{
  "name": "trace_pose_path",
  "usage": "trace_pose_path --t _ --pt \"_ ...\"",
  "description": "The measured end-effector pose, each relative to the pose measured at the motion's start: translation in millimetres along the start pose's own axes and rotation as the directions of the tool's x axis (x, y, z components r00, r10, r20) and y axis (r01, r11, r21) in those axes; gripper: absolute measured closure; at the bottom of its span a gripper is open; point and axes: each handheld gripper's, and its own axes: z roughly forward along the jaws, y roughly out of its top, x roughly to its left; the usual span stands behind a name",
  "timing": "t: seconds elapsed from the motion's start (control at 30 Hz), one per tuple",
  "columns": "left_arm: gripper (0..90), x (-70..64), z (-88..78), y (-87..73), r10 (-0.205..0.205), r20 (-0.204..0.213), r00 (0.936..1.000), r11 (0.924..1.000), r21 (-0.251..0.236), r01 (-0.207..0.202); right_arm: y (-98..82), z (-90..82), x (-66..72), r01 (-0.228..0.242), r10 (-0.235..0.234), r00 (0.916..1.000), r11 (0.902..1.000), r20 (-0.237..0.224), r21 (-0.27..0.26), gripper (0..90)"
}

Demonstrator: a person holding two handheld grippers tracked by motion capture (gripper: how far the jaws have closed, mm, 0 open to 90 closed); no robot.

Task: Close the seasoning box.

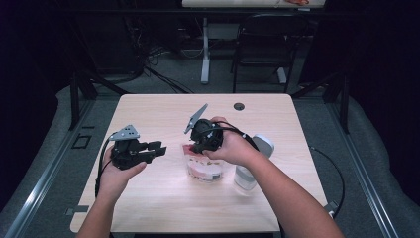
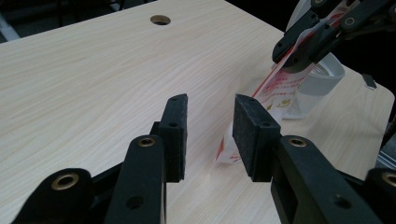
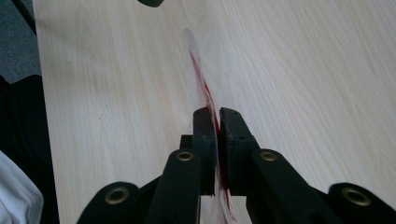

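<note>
High view: pale wooden table [image 1: 163, 198] fills the middle of the frame, round cable hole [image 1: 238, 106] near its far edge. Two forearms enter from the bottom.

Right gripper [image 1: 198, 147] sits just right of centre, held in the right hand [image 1: 233, 148] and tipped downward onto a clear plastic bag with red print [image 1: 205, 168]. The bag stands on the table at centre, slightly below the middle of the frame. In the right gripper view the jaws are pressed together on the bag's top edge; the thin clear-and-red film [image 3: 203, 88] runs up from between the pads toward the upper centre of the frame.

Left gripper [image 1: 159, 148] is at centre left, held in the left hand [image 1: 116, 176], pointing toward the bag and a little apart from it. In the left gripper view its jaws stand apart with nothing between them; the bag [image 2: 280, 88] shows beyond them at right, pinched at the top by the other gripper [image 2: 292, 49] in the upper right corner.

A white and grey object [image 1: 252, 163] stands just right of the bag, partly behind the right forearm; cannot tell what it is.
</note>
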Motion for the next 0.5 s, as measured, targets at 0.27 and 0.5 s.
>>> trace_pose_path --t 0.27,0.5 --pt "65.9 -0.2 0.2 0.2 0.005 0.000 1.0000 1.0000 0.004 -0.005 0.0 -0.2 -0.4 0.013 -0.013 0.9999 0.9999 -0.006 0.001 88.7" --pt "65.8 -0.9 1.9 -0.3 0.004 0.003 1.0000 1.0000 0.007 -0.004 -0.8 -0.8 0.5 0.039 -0.039 0.9992 0.9992 0.000 -0.002 89.6"
